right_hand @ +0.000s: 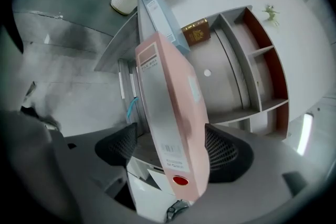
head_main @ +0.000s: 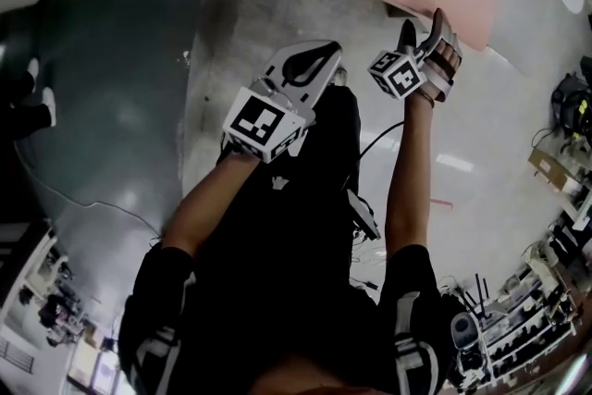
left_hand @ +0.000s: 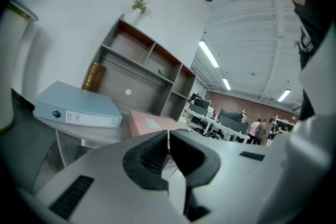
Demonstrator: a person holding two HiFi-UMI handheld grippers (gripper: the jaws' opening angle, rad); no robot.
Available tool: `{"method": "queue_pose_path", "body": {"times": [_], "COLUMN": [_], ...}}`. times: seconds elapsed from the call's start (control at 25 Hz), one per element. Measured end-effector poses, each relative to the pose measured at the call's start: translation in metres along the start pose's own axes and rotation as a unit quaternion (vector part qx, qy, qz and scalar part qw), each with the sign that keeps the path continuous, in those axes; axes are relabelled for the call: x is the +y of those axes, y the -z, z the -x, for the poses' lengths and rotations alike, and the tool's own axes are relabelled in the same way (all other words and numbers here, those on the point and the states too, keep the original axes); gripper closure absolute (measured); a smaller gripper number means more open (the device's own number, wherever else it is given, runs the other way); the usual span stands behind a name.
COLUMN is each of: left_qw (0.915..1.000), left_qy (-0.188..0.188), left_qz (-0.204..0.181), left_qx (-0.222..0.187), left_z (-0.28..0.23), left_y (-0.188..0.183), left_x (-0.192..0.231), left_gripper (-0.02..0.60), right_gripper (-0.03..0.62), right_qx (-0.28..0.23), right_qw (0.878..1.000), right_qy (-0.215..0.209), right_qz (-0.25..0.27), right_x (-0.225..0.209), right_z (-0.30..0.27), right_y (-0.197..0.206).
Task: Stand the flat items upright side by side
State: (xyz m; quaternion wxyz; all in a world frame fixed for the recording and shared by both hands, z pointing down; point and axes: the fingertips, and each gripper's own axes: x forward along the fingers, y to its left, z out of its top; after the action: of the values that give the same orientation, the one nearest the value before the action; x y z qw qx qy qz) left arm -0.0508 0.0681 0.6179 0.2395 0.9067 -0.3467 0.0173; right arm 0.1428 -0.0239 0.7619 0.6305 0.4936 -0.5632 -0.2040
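Pink laminated board, smooth and slightly glossy: the pink binder (right_hand: pixel 173 113) is seen spine-end on between the jaws of the right gripper (right_hand: pixel 170 150). Its long axis runs straight away from the fingers toward the shelf unit (right_hand: pixel 252 60). The jaws are spread wide around the spine. The ribbed black pads (right_hand: pixel 227 152) are not clamped, and a gap is visible along one side, so the binder is judged bracketed but not held. A white label and a red ring hole are noted on the spine face. Just beyond it the blue binder (right_hand: pixel 157 13) is found, the same box shape with matte pale covers; whether the two touch cannot be told. In the left gripper view both are recorded lying flat on the grey wood-grain table (left_hand: pixel 79 132), neither stood up yet. Nearer the body the left gripper (left_hand: pixel 168 145) is held back, jaws pressed together on nothing. The right hand is plainly the nearer. A closing across the spine's thickness is judged necessary, then a tip onto the bottom edge. Slipping on the slick covers is to be expected.
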Motion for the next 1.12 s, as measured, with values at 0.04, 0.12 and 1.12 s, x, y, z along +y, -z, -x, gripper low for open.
{"method": "queue_pose_path", "body": {"times": [0.04,0.12,1.12], "left_qw": [1.0,1.0,0.9997], "left_qy": [0.0,0.0,-0.017], "left_qz": [-0.001,-0.001,0.013], "left_qx": [-0.002,-0.002,0.01], "left_z": [-0.003,-0.007,0.003], "left_y": [0.002,0.007,-0.02], "left_x": [0.002,0.005,-0.01], "left_gripper": [0.551,0.551,0.551], "right_gripper": [0.201,0.198,0.22], "right_qx": [-0.001,-0.004,0.0], "right_qw": [1.0,1.0,0.998], "right_qy": [0.0,0.004,-0.034], "right_qz": [0.005,0.017,0.052], "right_x": [0.002,0.003,0.004], "right_z": [-0.006,-0.016,-0.025], "right_y": [-0.001,-0.004,-0.01]}}
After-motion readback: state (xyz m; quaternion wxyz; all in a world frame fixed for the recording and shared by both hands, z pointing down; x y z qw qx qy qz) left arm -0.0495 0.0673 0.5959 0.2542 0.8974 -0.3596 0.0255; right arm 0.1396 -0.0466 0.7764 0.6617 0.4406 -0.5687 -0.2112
